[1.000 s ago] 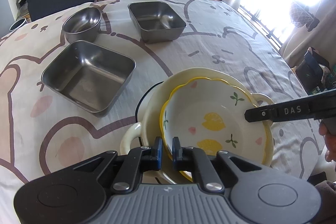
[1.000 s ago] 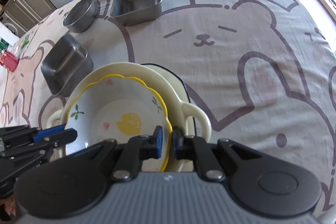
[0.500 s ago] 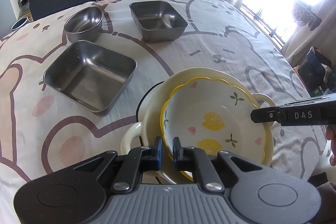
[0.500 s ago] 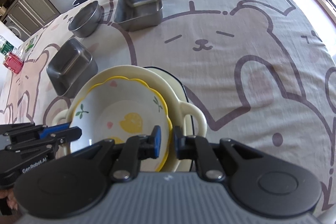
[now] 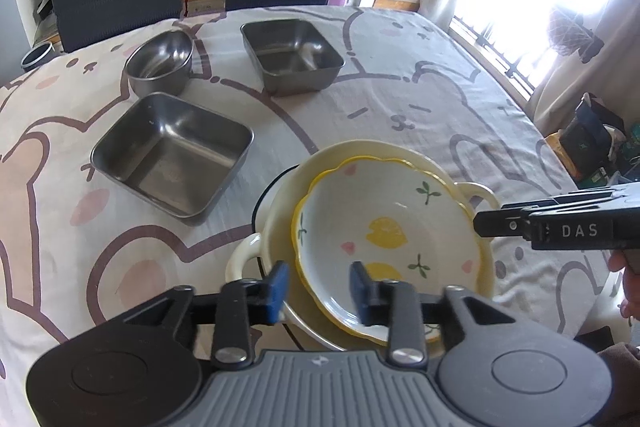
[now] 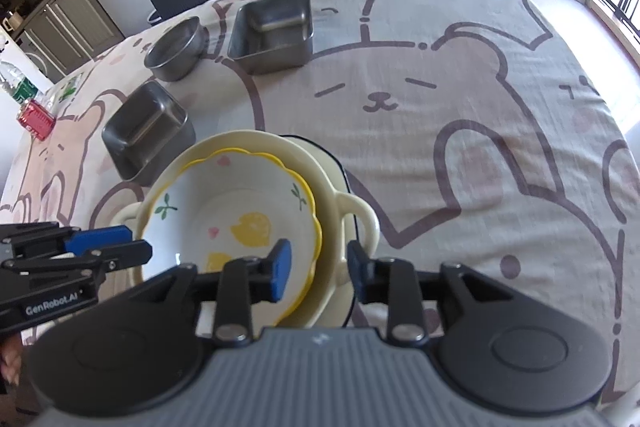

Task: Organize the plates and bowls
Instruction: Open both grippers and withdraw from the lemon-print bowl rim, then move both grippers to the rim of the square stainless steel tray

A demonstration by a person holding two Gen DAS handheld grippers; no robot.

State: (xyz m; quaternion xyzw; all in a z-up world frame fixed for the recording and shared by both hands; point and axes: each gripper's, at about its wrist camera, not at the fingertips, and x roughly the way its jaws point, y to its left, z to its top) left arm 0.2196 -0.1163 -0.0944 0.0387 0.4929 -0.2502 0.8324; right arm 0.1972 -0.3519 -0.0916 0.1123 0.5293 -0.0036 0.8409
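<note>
With both sets of jaws just parted, the left gripper [image 5: 319, 286] and right gripper [image 6: 318, 269] straddle the lemon bowl [image 5: 384, 243] rim unclamped; it sits nested in the cream dish [image 6: 326, 183].

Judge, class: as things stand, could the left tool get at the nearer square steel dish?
Probably yes. The left tool stands open over the lemon bowl, gripping nothing, and only bare tablecloth lies between it and the square steel dish.
</note>
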